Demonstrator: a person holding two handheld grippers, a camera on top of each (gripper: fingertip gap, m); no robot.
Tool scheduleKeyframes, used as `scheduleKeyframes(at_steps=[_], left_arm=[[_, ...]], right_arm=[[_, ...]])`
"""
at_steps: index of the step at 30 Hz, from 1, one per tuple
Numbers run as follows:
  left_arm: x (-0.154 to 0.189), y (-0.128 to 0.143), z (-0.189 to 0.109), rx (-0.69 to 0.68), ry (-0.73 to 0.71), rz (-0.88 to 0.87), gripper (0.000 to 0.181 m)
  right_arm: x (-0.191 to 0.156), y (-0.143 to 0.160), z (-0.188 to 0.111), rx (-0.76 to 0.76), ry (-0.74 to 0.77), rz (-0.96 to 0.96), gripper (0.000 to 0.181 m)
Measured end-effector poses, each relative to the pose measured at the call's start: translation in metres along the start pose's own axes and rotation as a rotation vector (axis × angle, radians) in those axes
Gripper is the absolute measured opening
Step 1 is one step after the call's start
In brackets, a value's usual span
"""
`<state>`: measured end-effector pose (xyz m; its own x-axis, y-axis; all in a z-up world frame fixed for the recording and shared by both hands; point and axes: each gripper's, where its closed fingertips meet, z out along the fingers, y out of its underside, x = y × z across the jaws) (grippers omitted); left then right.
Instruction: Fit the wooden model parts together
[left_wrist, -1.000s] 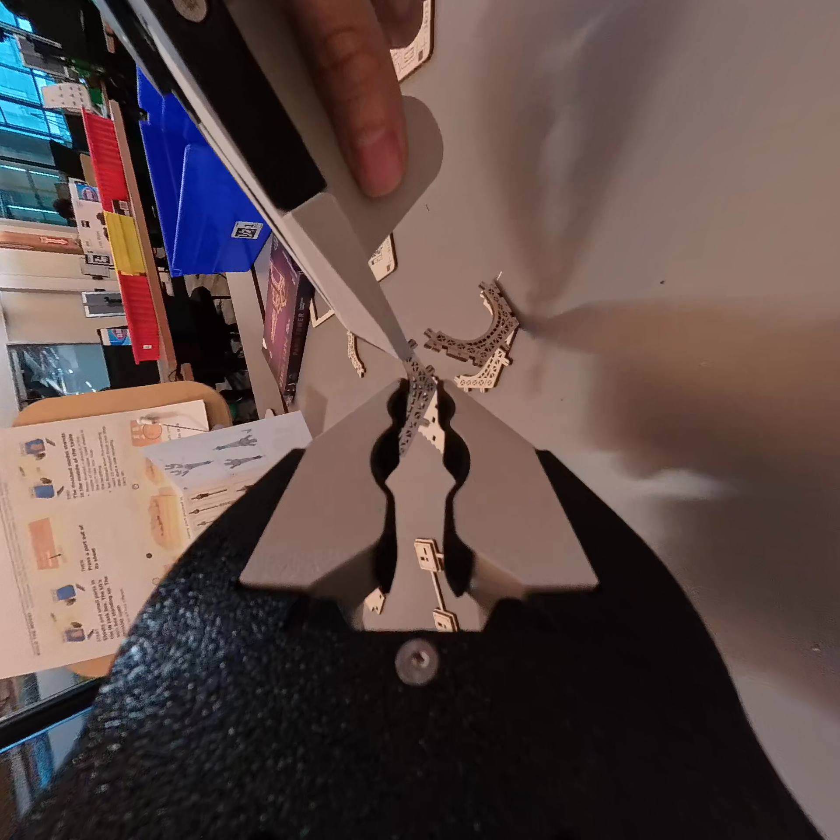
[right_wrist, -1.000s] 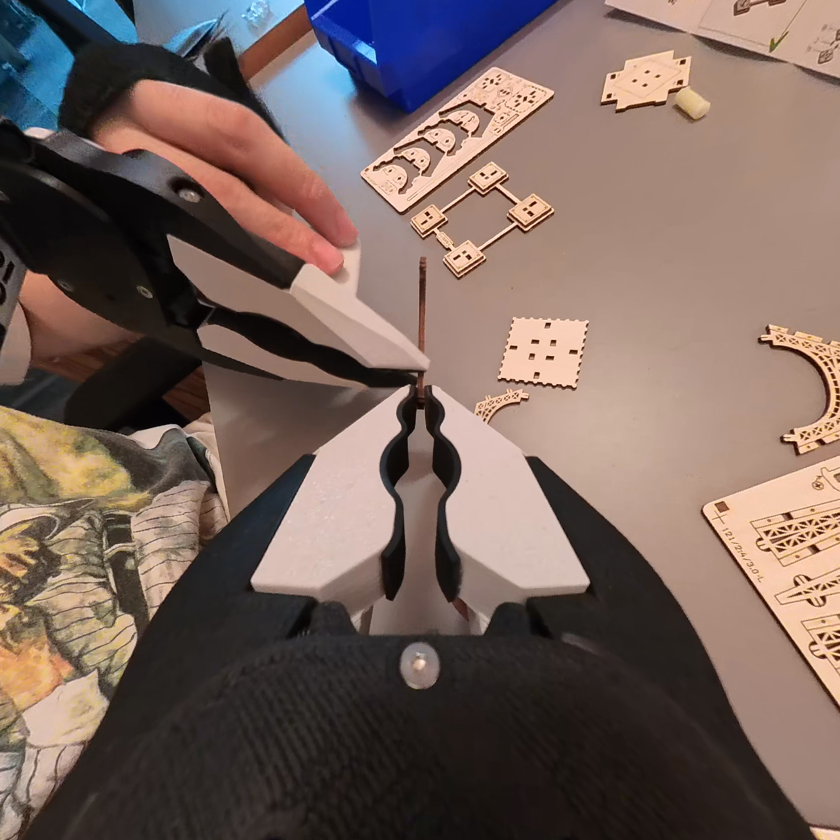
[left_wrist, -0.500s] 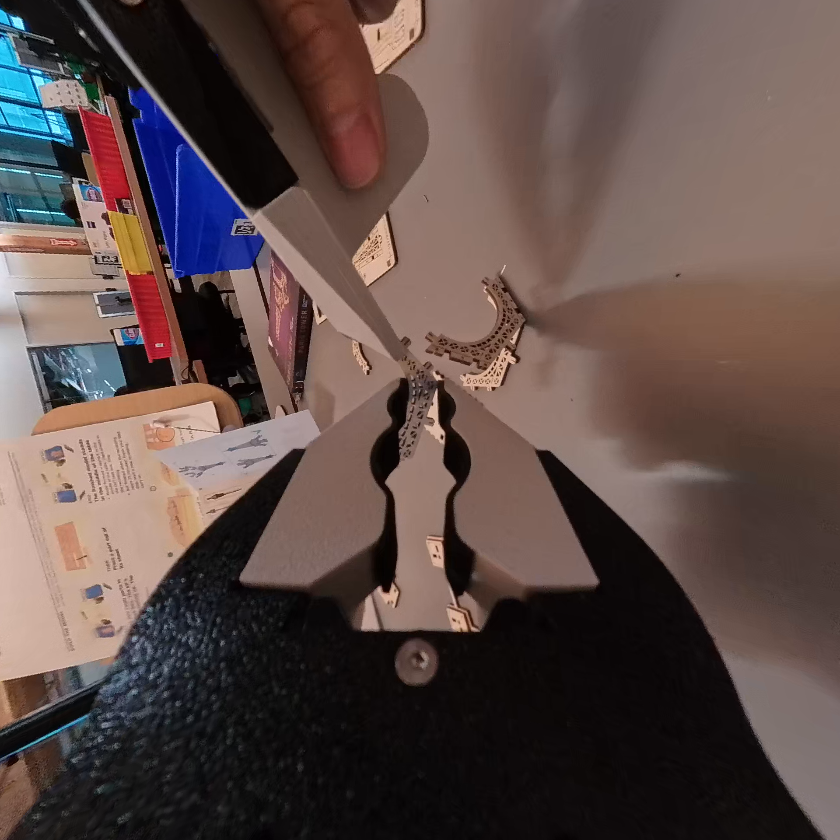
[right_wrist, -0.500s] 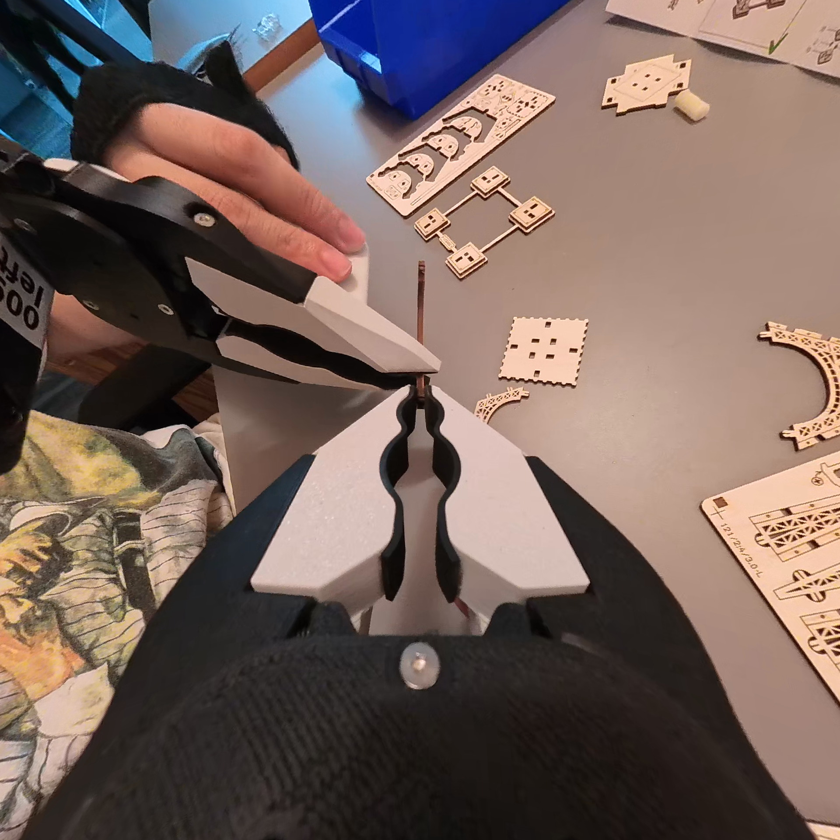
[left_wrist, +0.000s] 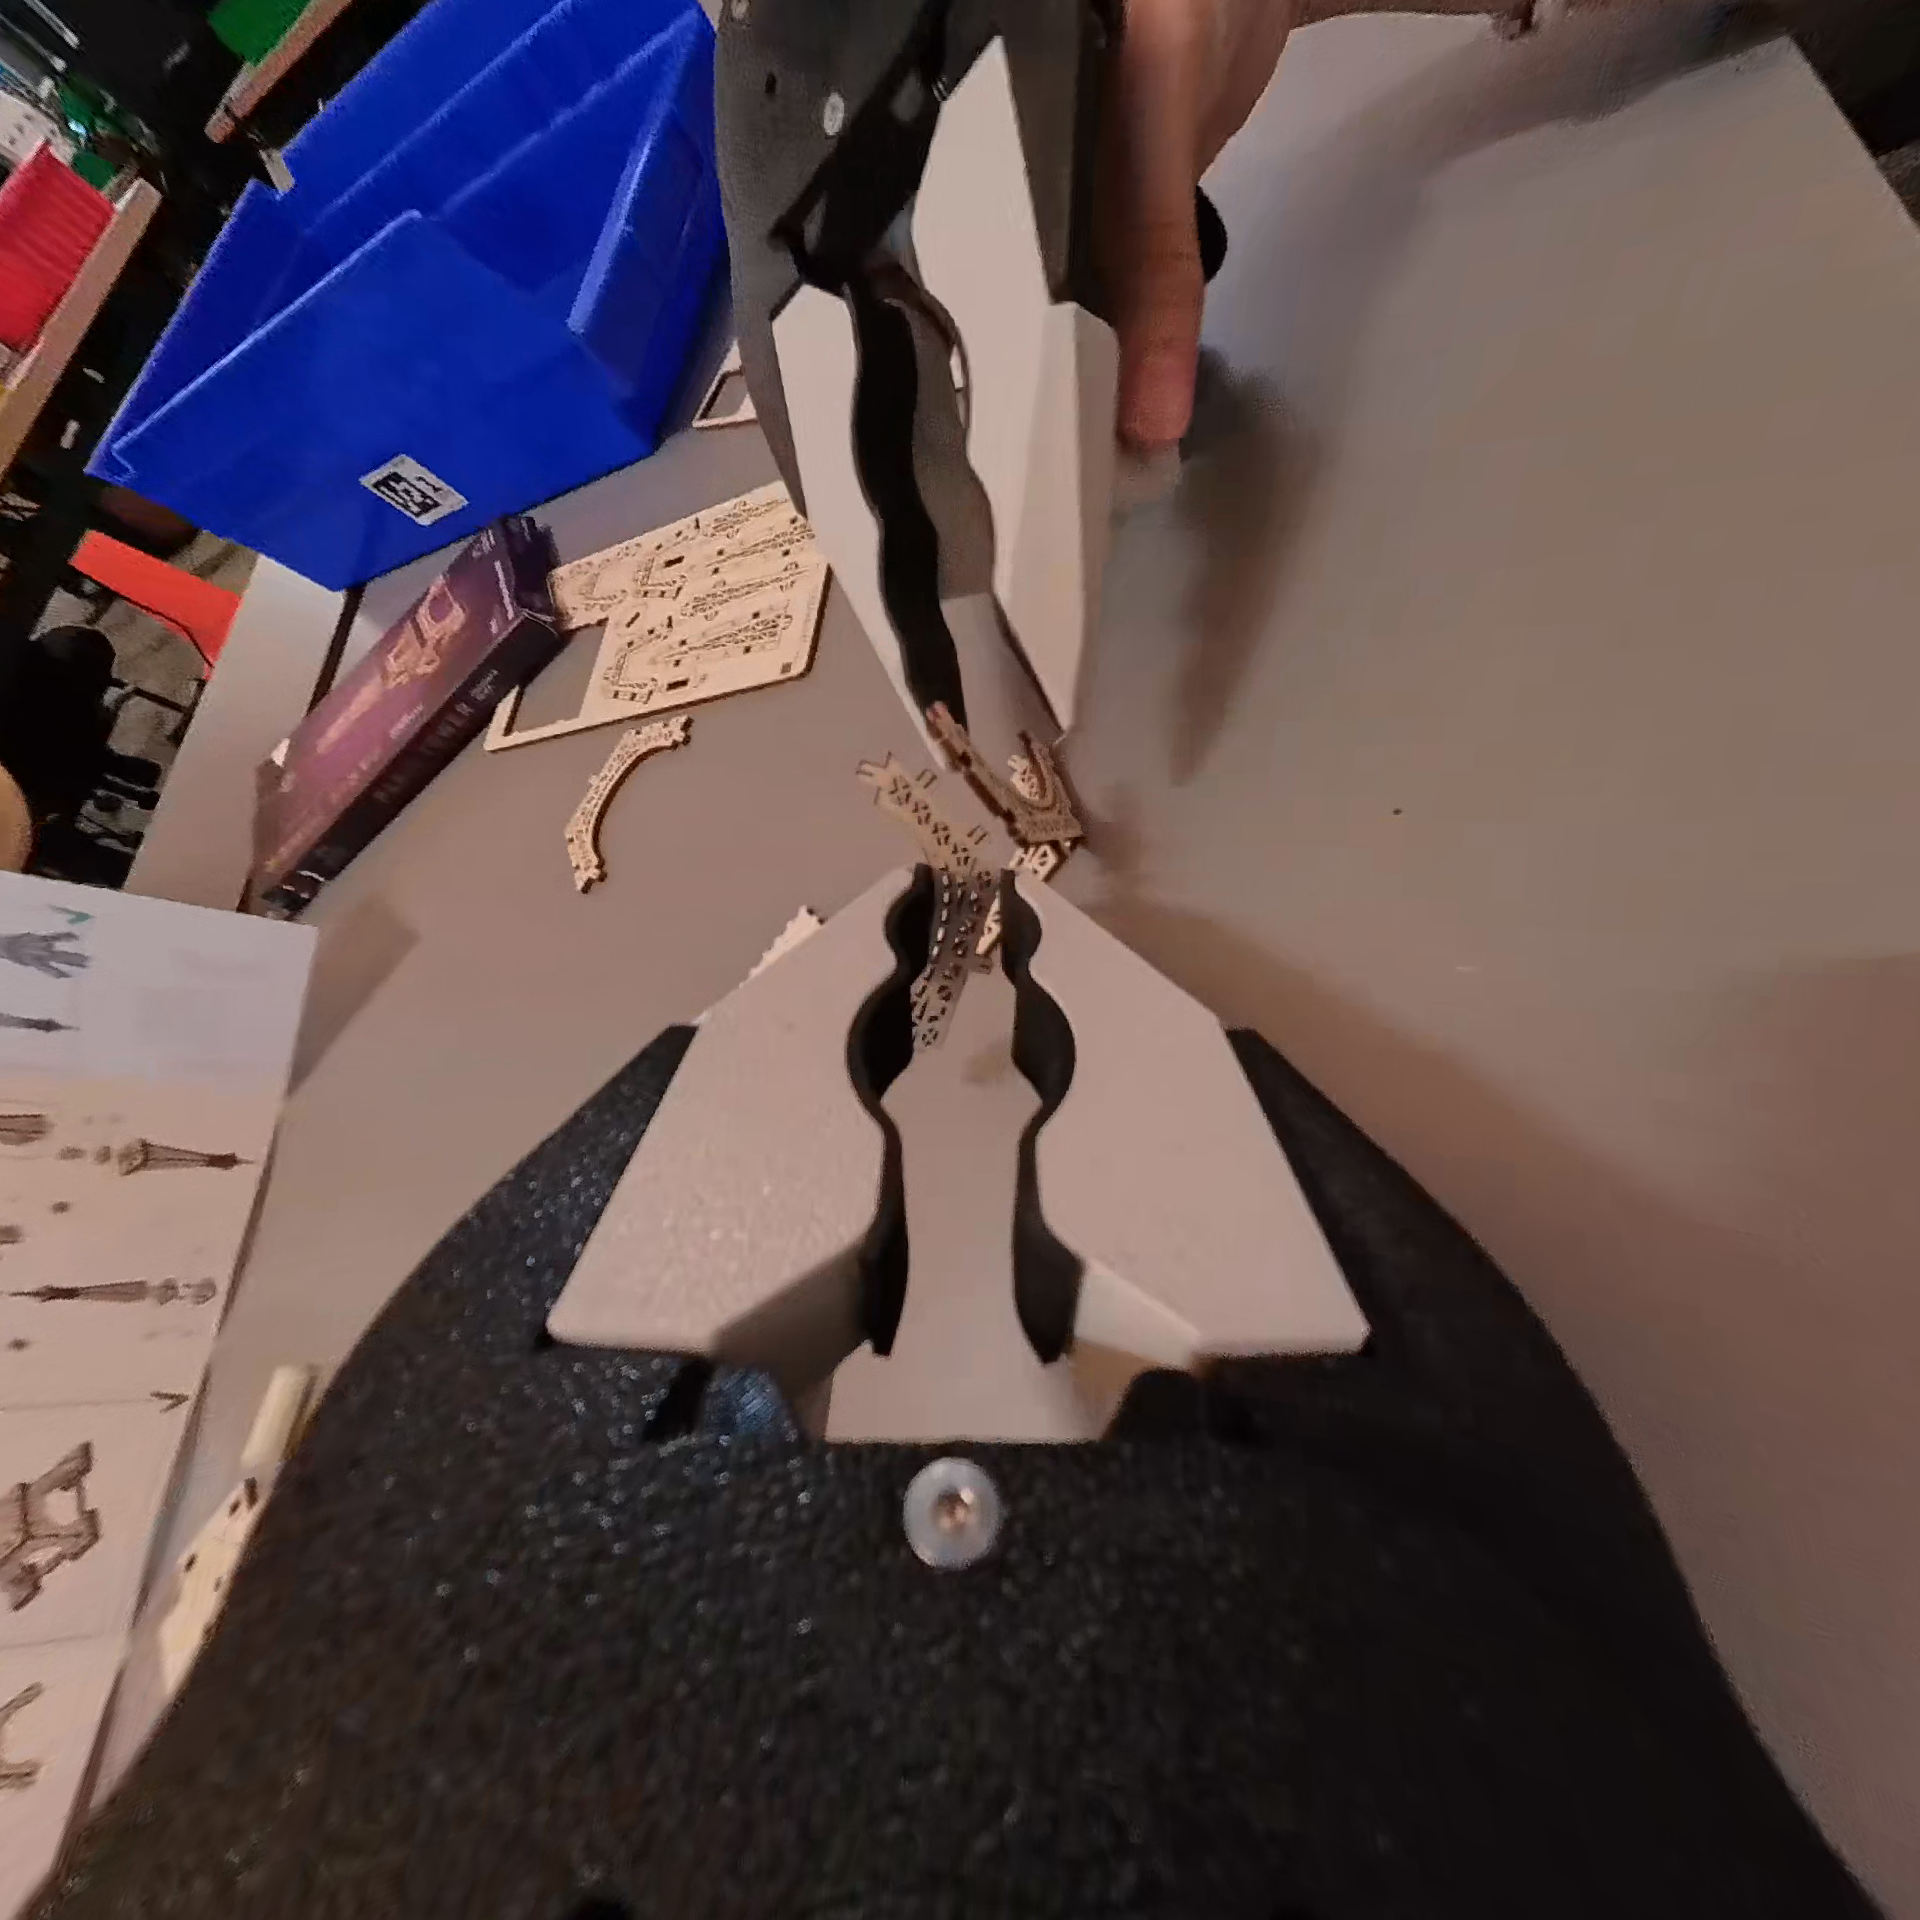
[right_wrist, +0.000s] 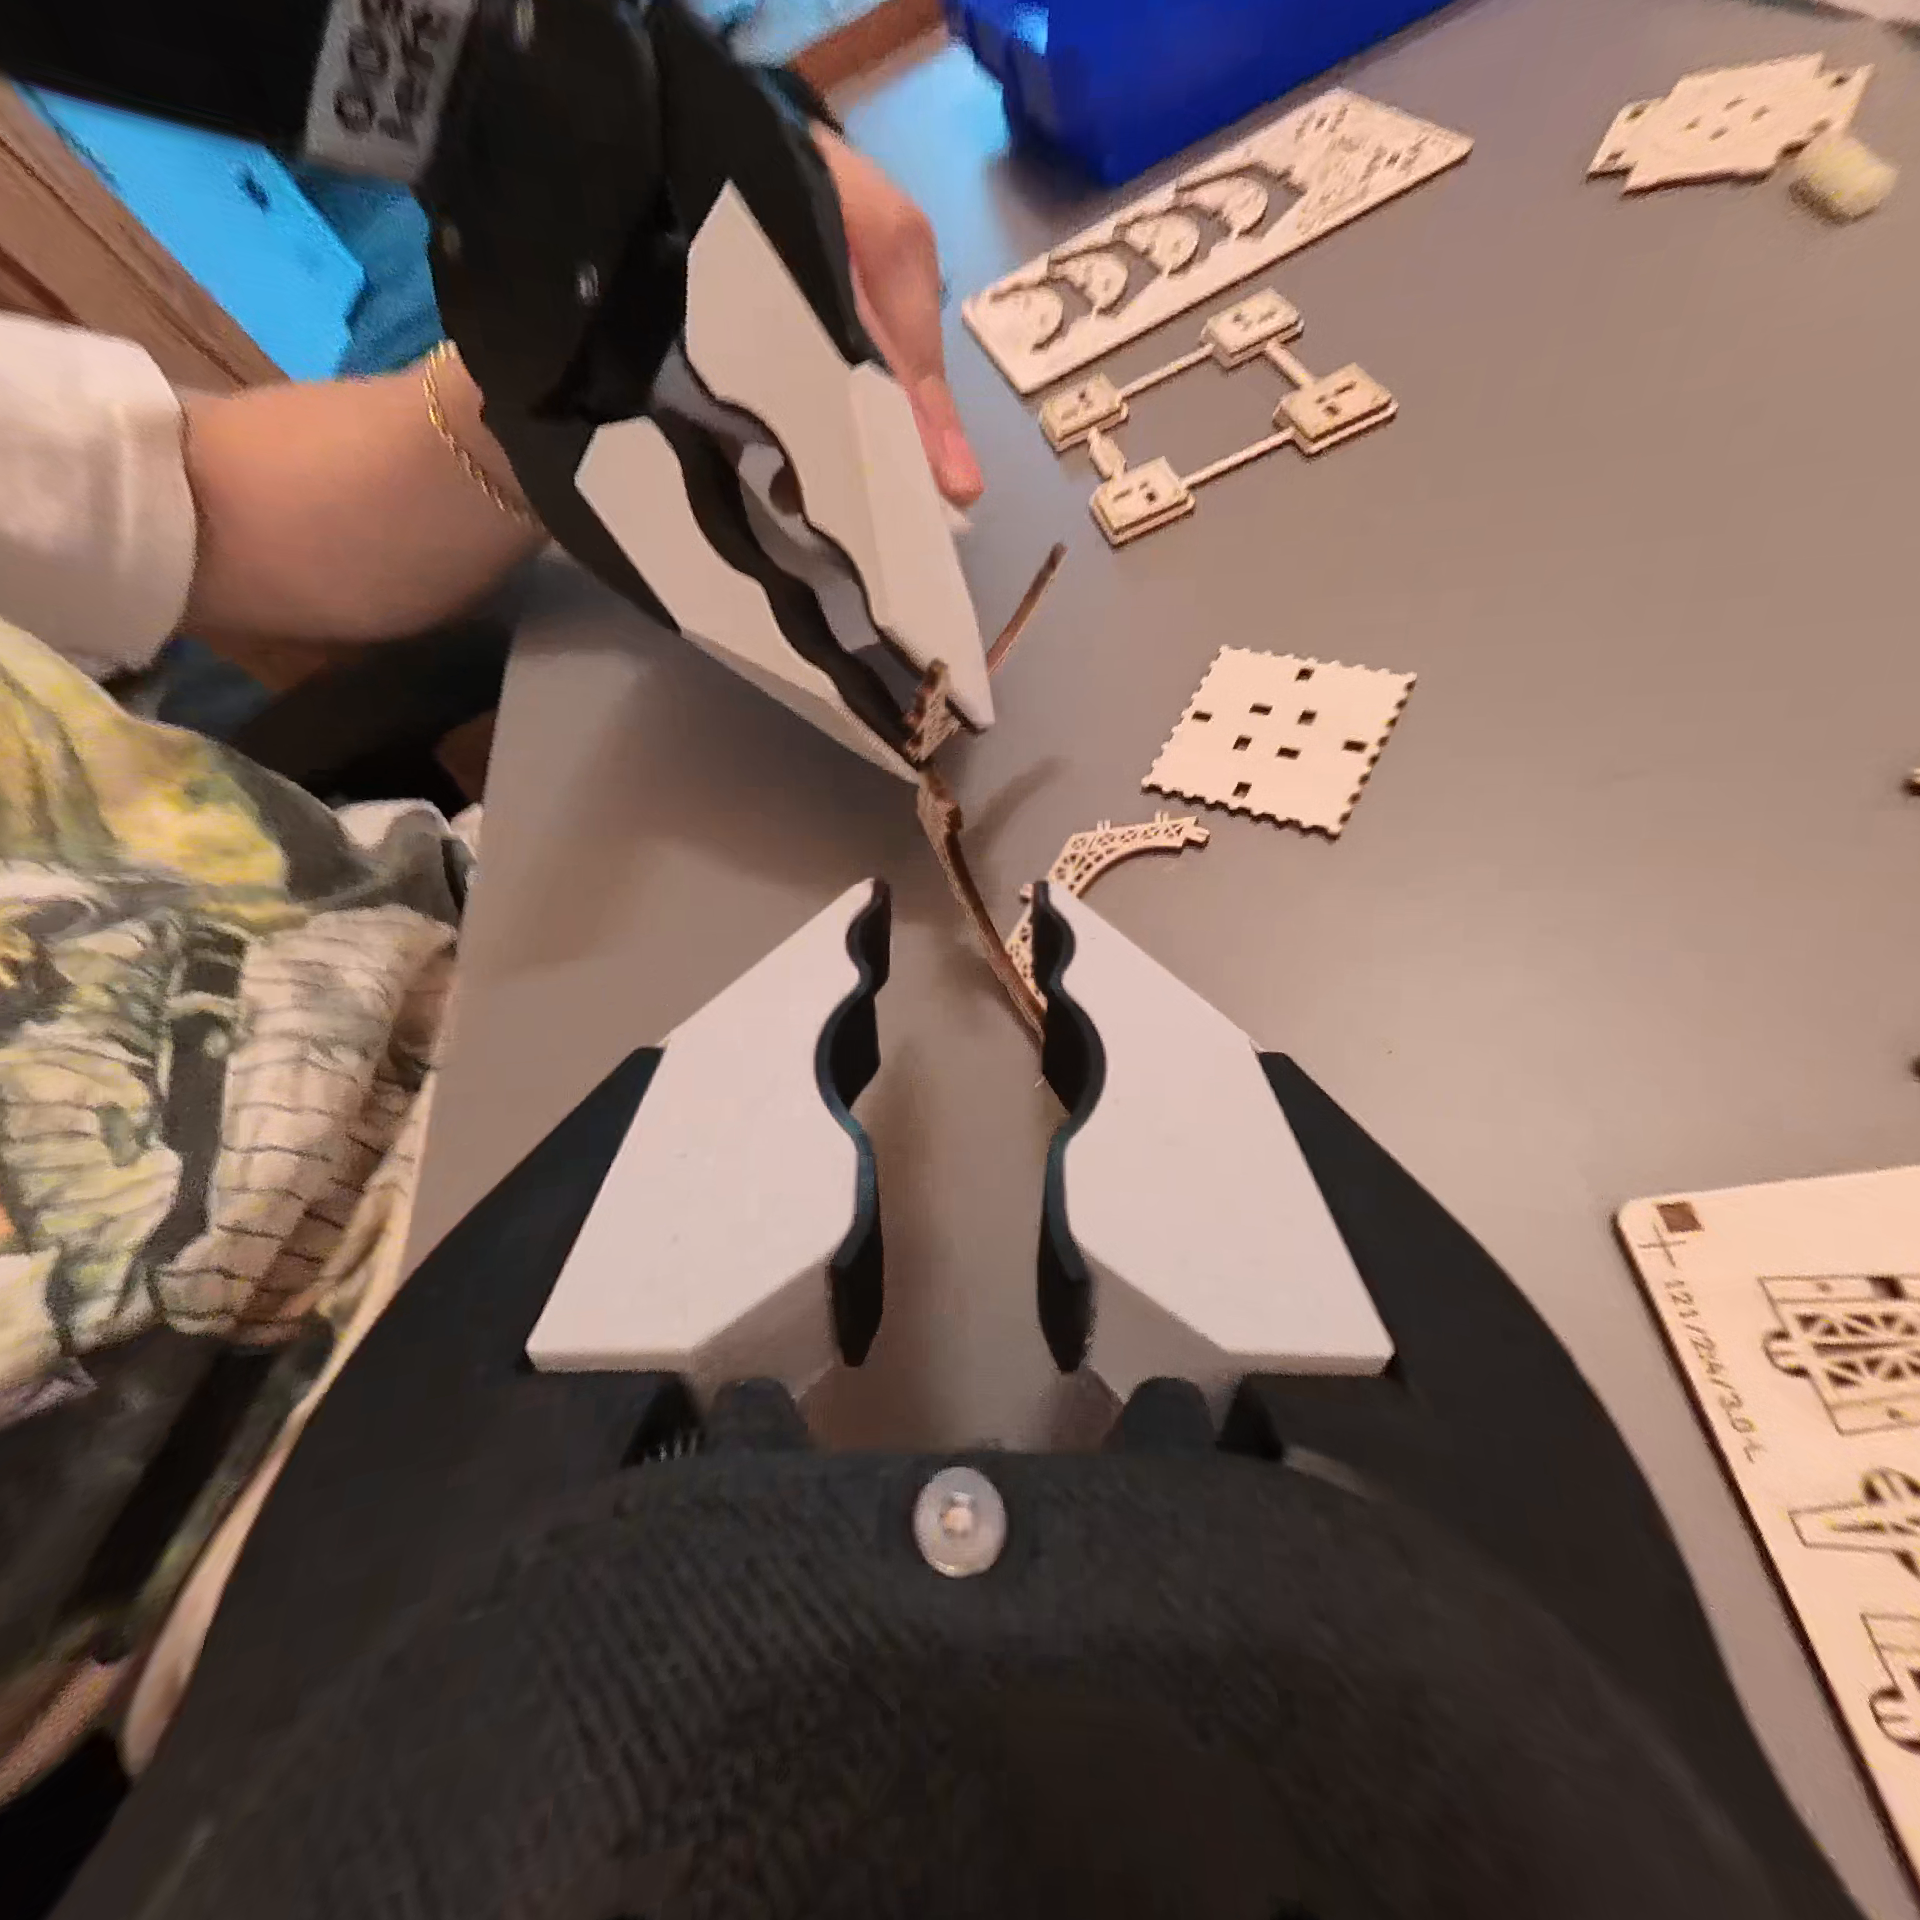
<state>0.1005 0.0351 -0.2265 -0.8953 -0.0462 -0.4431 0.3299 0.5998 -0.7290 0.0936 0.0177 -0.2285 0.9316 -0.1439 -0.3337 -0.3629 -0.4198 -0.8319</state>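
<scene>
The main risk is the arched piece (right_wrist: 974, 906) dropping to the grey table (right_wrist: 1558, 852): the right gripper (right_wrist: 961, 904) has its 2 fingers spread wide, so the arch only leans against the inner pad of one finger, and whether its top tab is seated in the other part I cannot tell. A twist from the left gripper (left_wrist: 961, 883), which is pinched onto the lattice strip (left_wrist: 940, 935) just above the table edge, would likely snap or pop the joint. Both parts are thin laser-cut plywood, pale with dark scorched edges, pierced by truss cut-outs and ending in small tabs, so they look stiff but brittle. The finger pads are wavy black rubber on smooth white wedges. A square slotted plate (right_wrist: 1278, 738) lies flat nearby
</scene>
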Motion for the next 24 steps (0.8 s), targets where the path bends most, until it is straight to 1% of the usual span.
scheduleKeyframes(at_steps=[2, 5, 7, 8, 11, 16, 18, 24], left_arm=[[0.001, 0.001, 0.002, 0.025, 0.007, -0.007, 0.010], [0.006, 0.003, 0.005, 0.051, 0.049, -0.019, 0.010], [0.005, 0.004, 0.006, 0.058, 0.054, -0.010, 0.010], [0.004, 0.002, 0.006, 0.070, 0.060, -0.008, 0.010], [0.005, 0.000, 0.006, 0.092, 0.082, 0.003, 0.010], [0.005, 0.000, 0.007, 0.113, 0.118, 0.005, 0.010], [0.007, 0.000, 0.008, 0.113, 0.129, 0.013, 0.010], [0.003, 0.002, 0.009, 0.109, 0.128, 0.017, 0.010]], right_arm=[[0.000, 0.005, 0.005, -0.034, -0.001, -0.018, 0.030], [0.003, 0.003, 0.006, -0.026, 0.004, -0.004, 0.024], [-0.002, -0.001, 0.005, -0.001, -0.041, -0.003, 0.016], [0.000, -0.003, 0.004, 0.014, -0.030, 0.001, 0.014], [-0.001, -0.006, 0.006, 0.020, -0.041, -0.003, 0.011], [-0.001, -0.002, 0.014, -0.029, -0.046, -0.029, 0.010], [-0.003, -0.003, 0.016, -0.029, -0.063, -0.037, 0.004], [-0.001, -0.005, 0.016, -0.028, -0.078, -0.015, 0.003]])
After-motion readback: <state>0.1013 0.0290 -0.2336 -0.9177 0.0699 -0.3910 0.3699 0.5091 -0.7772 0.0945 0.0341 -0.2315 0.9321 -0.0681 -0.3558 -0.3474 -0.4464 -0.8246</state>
